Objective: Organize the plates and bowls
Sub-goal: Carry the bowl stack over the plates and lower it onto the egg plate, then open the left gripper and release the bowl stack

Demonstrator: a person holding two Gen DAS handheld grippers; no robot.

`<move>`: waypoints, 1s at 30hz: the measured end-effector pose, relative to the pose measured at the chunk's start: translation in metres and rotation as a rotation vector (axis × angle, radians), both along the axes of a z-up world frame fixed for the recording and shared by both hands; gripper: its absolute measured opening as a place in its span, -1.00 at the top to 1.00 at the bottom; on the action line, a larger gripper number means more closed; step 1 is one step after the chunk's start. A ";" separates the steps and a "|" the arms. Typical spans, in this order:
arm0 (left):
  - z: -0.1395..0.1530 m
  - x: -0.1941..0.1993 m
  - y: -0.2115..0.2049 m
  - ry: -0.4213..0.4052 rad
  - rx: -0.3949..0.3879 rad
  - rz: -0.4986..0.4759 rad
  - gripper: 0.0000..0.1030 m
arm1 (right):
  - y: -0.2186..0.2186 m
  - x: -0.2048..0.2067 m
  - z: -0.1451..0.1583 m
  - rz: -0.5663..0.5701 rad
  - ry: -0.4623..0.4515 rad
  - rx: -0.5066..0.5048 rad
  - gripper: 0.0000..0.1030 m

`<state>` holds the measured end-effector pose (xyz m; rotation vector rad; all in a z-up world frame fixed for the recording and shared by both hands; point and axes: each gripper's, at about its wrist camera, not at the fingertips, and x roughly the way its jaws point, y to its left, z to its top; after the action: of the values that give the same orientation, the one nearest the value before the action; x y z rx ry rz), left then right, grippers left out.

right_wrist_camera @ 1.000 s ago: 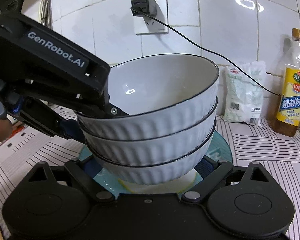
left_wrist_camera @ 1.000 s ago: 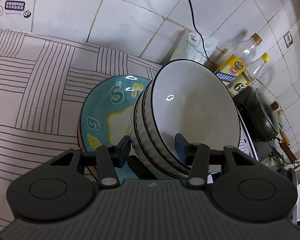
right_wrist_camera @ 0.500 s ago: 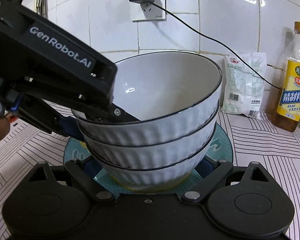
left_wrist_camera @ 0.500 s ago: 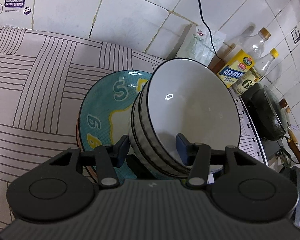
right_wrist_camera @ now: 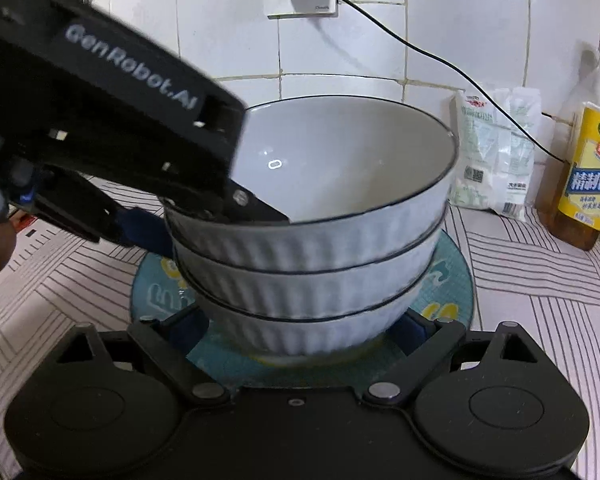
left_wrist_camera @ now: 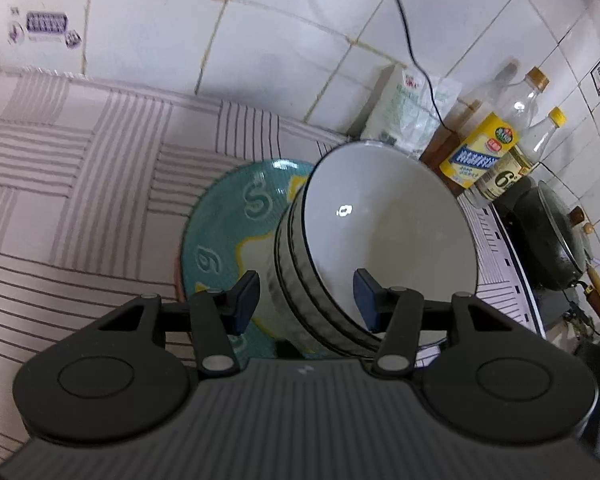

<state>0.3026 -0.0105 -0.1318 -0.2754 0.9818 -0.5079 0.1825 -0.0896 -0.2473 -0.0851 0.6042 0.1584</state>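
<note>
Countertop (left_wrist_camera: pixel 100 184) (striped liner) meets white tiled wall (left_wrist_camera: pixel 148 36); left tool (left_wrist_camera: pixel 306 296) part-open astride stacked bowls (right_wrist_camera: pixel 312 264), right tool's (right_wrist_camera: pixel 300 334) state seemingly unclear.

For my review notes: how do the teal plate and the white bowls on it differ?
The teal plate is flat and patterned with numerals; the white bowls are deep, ribbed outside and rimmed in dark line. The plate is single on the counter; the bowls are three, nested, standing on it. Both look glazed.

Striped counter (left_wrist_camera: pixel 80 184) lies open beside the bowl stack (right_wrist_camera: pixel 312 256); bottles (left_wrist_camera: pixel 480 152) crowd the other side.
</note>
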 end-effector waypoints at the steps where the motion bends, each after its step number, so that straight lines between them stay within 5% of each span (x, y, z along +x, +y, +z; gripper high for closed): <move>1: 0.005 -0.003 0.001 -0.012 0.013 0.005 0.01 | -0.002 -0.004 0.004 -0.006 0.000 0.004 -0.87; 14: 0.074 -0.080 0.027 -0.181 0.102 0.004 -0.12 | -0.051 -0.059 0.044 -0.103 0.053 0.181 -0.90; 25: 0.124 -0.137 0.037 -0.214 0.158 0.081 -0.37 | -0.049 -0.092 0.104 -0.167 0.116 0.058 -0.90; 30: 0.137 -0.158 0.035 -0.234 0.190 0.088 -0.58 | -0.061 -0.108 0.120 -0.226 0.138 0.084 -0.90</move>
<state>0.1447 0.0249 0.0053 -0.0857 0.7793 -0.3545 0.0741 -0.1505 -0.1271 0.0756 0.7389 -0.0297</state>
